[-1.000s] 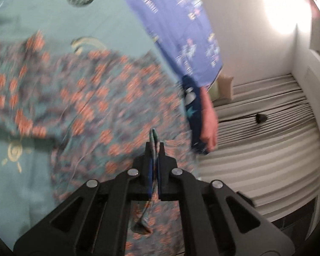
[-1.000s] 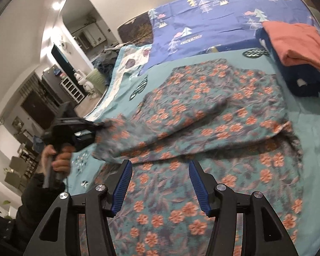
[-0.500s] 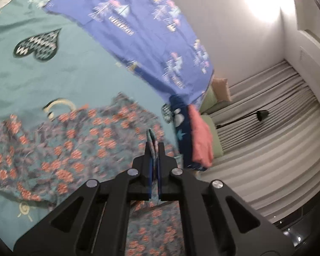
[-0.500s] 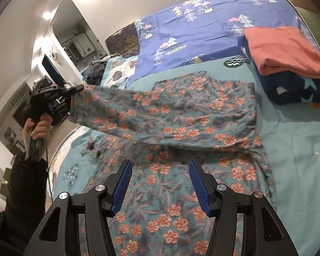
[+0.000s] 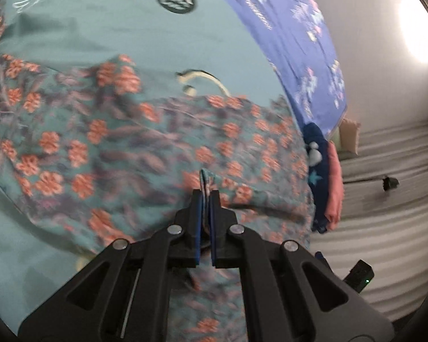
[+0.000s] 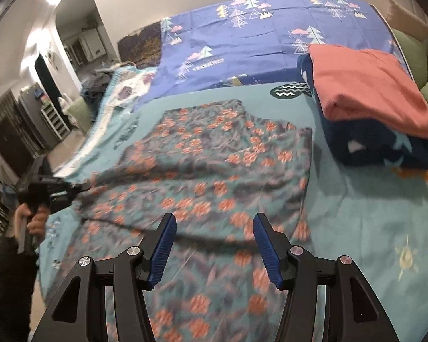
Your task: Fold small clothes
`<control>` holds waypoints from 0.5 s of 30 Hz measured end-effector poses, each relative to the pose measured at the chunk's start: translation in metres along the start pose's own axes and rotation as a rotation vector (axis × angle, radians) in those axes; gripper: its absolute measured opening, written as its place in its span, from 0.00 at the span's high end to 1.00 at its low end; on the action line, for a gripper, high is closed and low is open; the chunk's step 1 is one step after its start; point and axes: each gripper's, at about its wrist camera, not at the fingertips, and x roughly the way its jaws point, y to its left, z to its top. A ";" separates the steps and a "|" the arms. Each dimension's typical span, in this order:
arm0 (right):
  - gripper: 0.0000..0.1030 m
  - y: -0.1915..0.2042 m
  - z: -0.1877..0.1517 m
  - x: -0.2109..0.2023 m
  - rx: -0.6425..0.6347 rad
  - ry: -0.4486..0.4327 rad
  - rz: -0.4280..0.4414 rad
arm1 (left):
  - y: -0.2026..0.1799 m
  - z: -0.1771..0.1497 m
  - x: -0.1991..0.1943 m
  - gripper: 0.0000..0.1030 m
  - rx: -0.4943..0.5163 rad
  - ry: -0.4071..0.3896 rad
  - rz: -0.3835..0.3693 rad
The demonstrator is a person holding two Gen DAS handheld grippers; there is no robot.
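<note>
A teal garment with orange flowers (image 6: 214, 168) lies spread on the teal bedspread (image 6: 365, 222); it also shows in the left wrist view (image 5: 145, 148). My left gripper (image 5: 205, 196) is shut on an edge of this floral garment, with cloth pinched between the blue pads. In the right wrist view the left gripper (image 6: 82, 186) sits at the garment's left edge, low near the bed. My right gripper (image 6: 214, 236) is open and empty, hovering just above the near part of the garment.
A stack of folded clothes, salmon (image 6: 368, 85) on navy (image 6: 385, 148), sits at the right; it also shows in the left wrist view (image 5: 325, 176). A blue tree-print sheet (image 6: 256, 37) covers the far bed. Grey curtains (image 5: 385, 199) hang beyond the bed.
My left gripper has come down with the garment's edge, from held high to low near the bed. The raised cloth now lies flatter. My right gripper stayed open over the garment.
</note>
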 end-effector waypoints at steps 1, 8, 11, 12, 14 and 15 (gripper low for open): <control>0.45 0.000 0.002 0.007 -0.008 0.008 -0.003 | 0.003 0.004 0.001 0.96 -0.007 -0.012 0.012; 0.45 -0.010 -0.010 0.051 -0.013 0.125 -0.040 | 0.002 0.023 0.002 0.96 -0.013 -0.050 0.024; 0.44 -0.001 -0.001 0.046 -0.042 0.146 -0.069 | -0.006 0.020 -0.006 0.96 0.023 -0.062 0.027; 0.44 0.003 0.008 0.041 -0.049 0.126 -0.056 | -0.009 0.017 -0.009 0.96 0.040 -0.062 0.025; 0.44 0.011 0.024 0.036 -0.076 0.084 -0.053 | -0.018 0.009 -0.016 0.90 0.083 -0.061 0.031; 0.44 0.015 0.033 0.037 -0.098 0.067 -0.076 | -0.021 0.005 -0.019 0.85 0.100 -0.061 0.033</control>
